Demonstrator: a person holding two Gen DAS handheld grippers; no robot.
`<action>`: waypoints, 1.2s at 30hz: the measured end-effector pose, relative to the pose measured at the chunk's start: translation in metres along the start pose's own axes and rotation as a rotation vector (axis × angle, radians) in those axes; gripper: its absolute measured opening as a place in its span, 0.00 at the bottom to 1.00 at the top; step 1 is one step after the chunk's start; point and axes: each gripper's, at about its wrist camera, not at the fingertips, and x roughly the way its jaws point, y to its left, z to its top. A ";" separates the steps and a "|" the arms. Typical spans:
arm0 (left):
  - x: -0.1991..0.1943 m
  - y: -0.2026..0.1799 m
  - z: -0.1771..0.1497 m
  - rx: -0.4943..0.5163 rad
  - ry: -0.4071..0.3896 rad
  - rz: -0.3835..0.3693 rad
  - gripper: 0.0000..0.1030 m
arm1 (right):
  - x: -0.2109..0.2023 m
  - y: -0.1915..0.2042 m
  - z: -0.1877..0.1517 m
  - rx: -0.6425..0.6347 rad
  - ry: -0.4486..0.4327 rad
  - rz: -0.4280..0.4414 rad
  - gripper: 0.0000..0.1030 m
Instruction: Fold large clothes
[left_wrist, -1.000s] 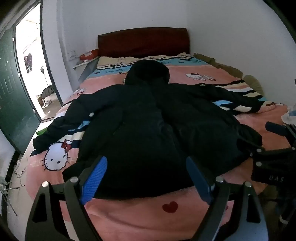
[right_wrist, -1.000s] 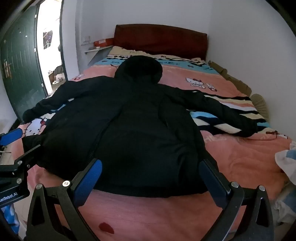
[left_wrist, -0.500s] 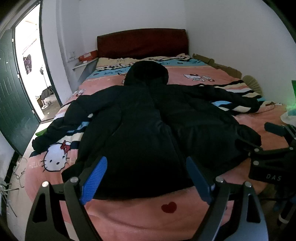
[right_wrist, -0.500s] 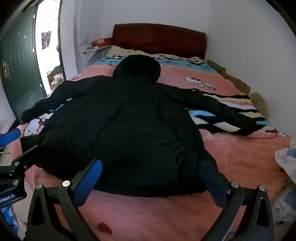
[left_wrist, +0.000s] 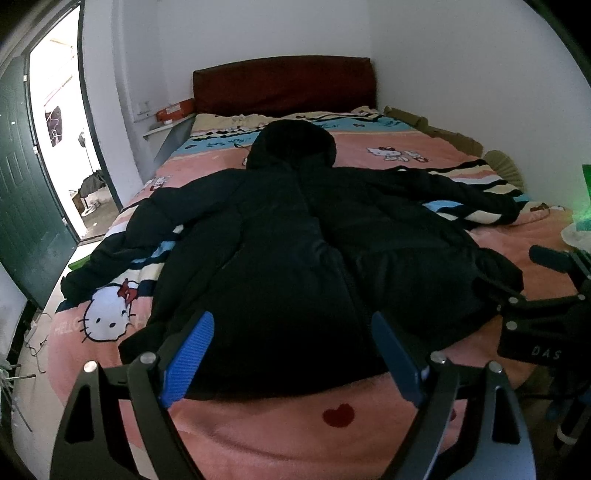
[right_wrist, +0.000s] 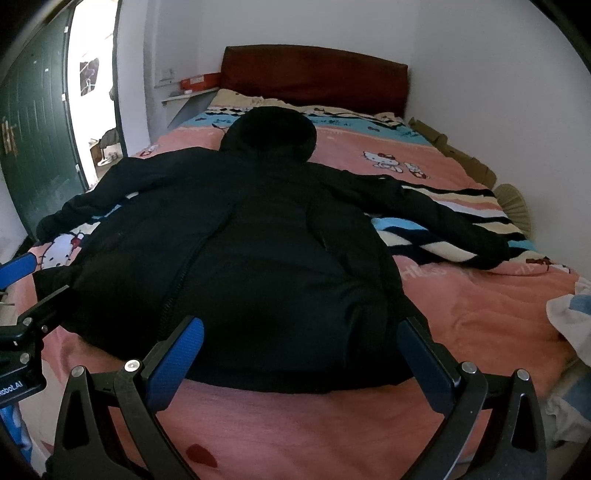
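A large black hooded jacket (left_wrist: 295, 240) lies spread flat on the bed, hood toward the headboard, both sleeves stretched out to the sides. It also shows in the right wrist view (right_wrist: 251, 236). My left gripper (left_wrist: 295, 350) is open and empty, hovering just above the jacket's hem near the foot of the bed. My right gripper (right_wrist: 303, 350) is open and empty too, above the hem a little to the right. Each gripper shows at the edge of the other's view: the right one (left_wrist: 535, 295), the left one (right_wrist: 22, 295).
The bed has a pink cartoon-cat sheet (left_wrist: 332, 443) and a dark red headboard (left_wrist: 284, 85). A wall runs along the right side. An open green door (left_wrist: 26, 184) is at the left. A white cloth (right_wrist: 572, 317) lies at the bed's right edge.
Both views have shifted only slightly; the grippers stay open over the hem and the jacket has not moved.
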 end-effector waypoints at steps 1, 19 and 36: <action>0.000 0.000 0.000 -0.001 -0.002 -0.001 0.85 | 0.000 0.000 0.000 -0.001 -0.001 -0.001 1.00; 0.012 0.011 -0.004 -0.084 0.004 -0.061 0.85 | 0.007 0.000 0.001 -0.010 0.011 -0.024 1.00; 0.017 0.001 0.000 -0.010 0.032 -0.099 0.85 | 0.004 -0.004 0.005 -0.008 -0.007 -0.044 0.99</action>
